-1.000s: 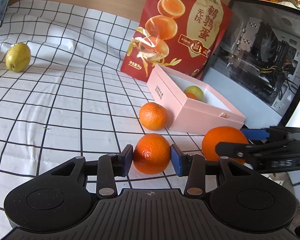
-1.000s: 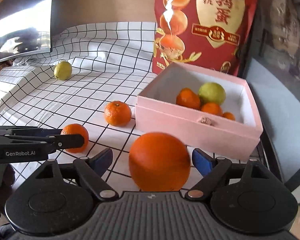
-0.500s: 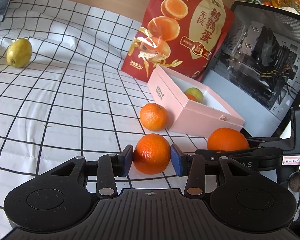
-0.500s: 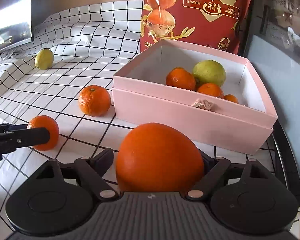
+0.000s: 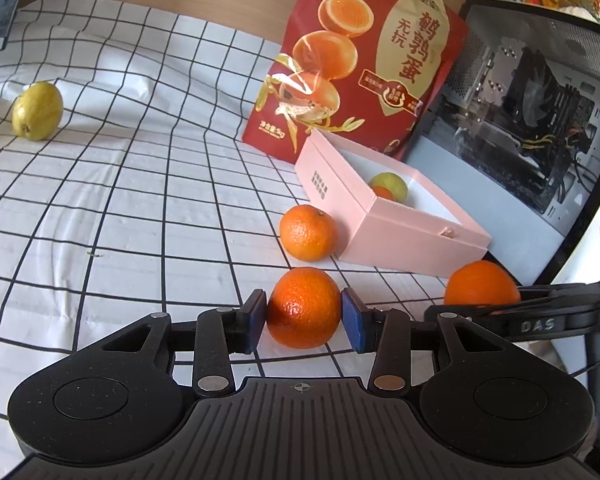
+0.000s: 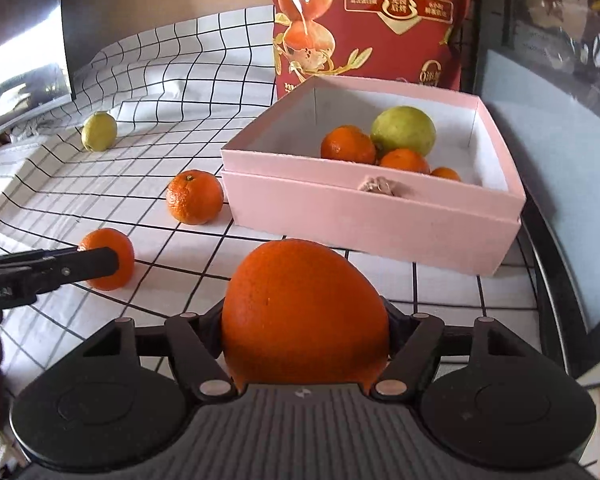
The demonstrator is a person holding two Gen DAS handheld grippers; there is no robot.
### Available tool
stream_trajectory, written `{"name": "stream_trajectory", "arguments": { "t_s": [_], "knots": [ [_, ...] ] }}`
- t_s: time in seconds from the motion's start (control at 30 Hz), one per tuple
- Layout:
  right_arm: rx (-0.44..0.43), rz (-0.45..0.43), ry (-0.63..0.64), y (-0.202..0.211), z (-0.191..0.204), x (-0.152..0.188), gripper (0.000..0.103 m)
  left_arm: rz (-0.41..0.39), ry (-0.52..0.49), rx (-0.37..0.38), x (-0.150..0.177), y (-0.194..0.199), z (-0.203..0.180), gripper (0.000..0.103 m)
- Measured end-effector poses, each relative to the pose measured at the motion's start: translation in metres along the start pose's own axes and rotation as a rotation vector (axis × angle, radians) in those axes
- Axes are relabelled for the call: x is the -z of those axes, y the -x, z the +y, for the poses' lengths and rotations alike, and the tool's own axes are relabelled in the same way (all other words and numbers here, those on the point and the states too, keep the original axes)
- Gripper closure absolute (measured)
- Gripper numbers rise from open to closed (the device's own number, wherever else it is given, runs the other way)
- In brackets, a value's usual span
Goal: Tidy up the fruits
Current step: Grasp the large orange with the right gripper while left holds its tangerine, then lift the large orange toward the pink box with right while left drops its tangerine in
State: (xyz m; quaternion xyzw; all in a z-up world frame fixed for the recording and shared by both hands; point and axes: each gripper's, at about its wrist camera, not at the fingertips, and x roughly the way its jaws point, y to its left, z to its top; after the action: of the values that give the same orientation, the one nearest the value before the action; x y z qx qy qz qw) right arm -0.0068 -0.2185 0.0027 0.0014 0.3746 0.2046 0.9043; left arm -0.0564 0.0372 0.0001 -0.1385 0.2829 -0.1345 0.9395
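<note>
Left wrist view: left gripper [image 5: 304, 314] clamps a small orange [image 5: 305, 307] on the checked cloth [image 5: 120, 200], ready to lift; pink box [image 5: 400, 236] at 1 o'clock.
Right wrist view: right gripper [image 6: 306, 328], jaws just closing, hugs the large orange [image 6: 305, 312]; box [image 6: 380, 220] waits at 12 o'clock, already holding fruit.

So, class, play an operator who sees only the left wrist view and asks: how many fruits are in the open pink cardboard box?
Observer: Four. The right wrist view shows three small oranges and one round green citrus fruit inside the pink box.
Operator: Does the right gripper grip the large smooth orange?
Observer: Yes. Its jaws have just been closing, and both fingers now press its sides.
</note>
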Motion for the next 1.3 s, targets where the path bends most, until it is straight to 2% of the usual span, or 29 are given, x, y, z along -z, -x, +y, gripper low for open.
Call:
{"name": "stream_trajectory", "arguments": {
  "t_s": [0.1, 0.2, 0.27, 0.33, 0.5, 0.63, 0.73, 0.83, 0.93, 1.0, 1.2, 1.3],
  "knots": [
    [-0.010, -0.009, -0.019, 0.007, -0.003, 0.000, 0.031, 0.003, -0.015, -0.013, -0.002, -0.001, -0.004, 0.058],
    [-0.004, -0.039, -0.020, 0.019, -0.004, -0.004, 0.031, 0.005, -0.007, 0.026, -0.011, -0.003, -0.008, 0.058],
    [-0.002, -0.067, -0.011, 0.032, -0.003, -0.010, 0.031, -0.020, -0.018, 0.051, -0.025, -0.001, -0.016, 0.058],
    [0.001, -0.095, 0.003, 0.045, -0.001, -0.020, 0.031, -0.057, -0.069, 0.053, -0.042, 0.000, -0.029, 0.058],
    [0.048, -0.181, 0.003, 0.076, -0.001, -0.077, 0.031, -0.054, -0.123, 0.068, -0.087, -0.021, -0.057, 0.058],
    [0.149, -0.259, 0.026, 0.089, -0.002, -0.128, 0.031, -0.015, -0.127, 0.076, -0.112, -0.054, -0.073, 0.058],
    [0.209, -0.294, 0.030, 0.090, -0.005, -0.160, 0.031, 0.013, -0.141, 0.049, -0.124, -0.082, -0.082, 0.058],
    [0.244, -0.296, 0.020, 0.084, -0.009, -0.180, 0.031, 0.049, -0.157, 0.016, -0.129, -0.109, -0.087, 0.057],
    [0.254, -0.279, 0.008, 0.074, -0.012, -0.192, 0.031, 0.104, -0.168, 0.018, -0.126, -0.132, -0.085, 0.057],
    [0.252, -0.265, -0.001, 0.067, -0.014, -0.193, 0.031, 0.109, -0.159, 0.015, -0.122, -0.137, -0.082, 0.058],
    [0.212, -0.198, -0.027, 0.047, -0.016, -0.193, 0.031, -0.028, -0.118, 0.063, -0.129, -0.108, -0.064, 0.058],
    [0.179, -0.149, -0.055, 0.033, -0.019, -0.189, 0.031, -0.090, -0.130, 0.046, -0.127, -0.090, -0.041, 0.058]
  ]
}}
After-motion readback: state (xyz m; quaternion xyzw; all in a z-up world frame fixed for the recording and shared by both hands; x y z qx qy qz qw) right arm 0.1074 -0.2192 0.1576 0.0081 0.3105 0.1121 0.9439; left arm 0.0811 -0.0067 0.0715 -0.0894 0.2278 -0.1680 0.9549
